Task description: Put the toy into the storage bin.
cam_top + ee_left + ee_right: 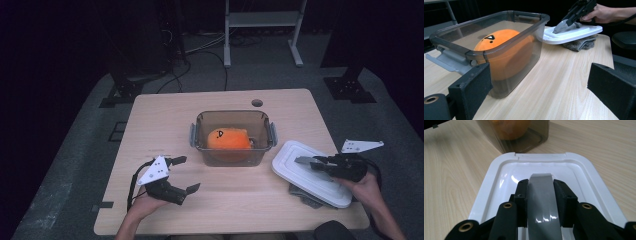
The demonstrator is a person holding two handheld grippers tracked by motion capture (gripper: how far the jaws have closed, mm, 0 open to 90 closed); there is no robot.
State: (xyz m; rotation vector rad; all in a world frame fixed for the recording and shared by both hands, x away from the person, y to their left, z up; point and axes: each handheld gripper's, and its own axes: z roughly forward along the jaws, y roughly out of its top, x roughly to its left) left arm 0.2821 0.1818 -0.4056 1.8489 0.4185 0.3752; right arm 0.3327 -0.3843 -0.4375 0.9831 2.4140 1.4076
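Lid [311, 172] handle clamped in right gripper [312, 162], left gripper [186, 174] wide, over wooden table [235, 200], dark room.

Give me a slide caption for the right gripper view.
Right gripper clamps the grey handle of the white lid, with the bin beyond.

No readable text, brand, label or number anywhere in the three views. Only mark: a small black stitched face on top of the orange plush ball [229, 138] inside the smoky clear bin [267, 131], seen from the high view as a curved stroke with a dot beside it, something like a "D", and from the left gripper view as a dark wedge with two dots beneath; a drawing, not lettering. White lid [584, 167], grey handle strip [543, 202], grey three-cornered plates [155, 170] and tabletop [165, 112] all blank.
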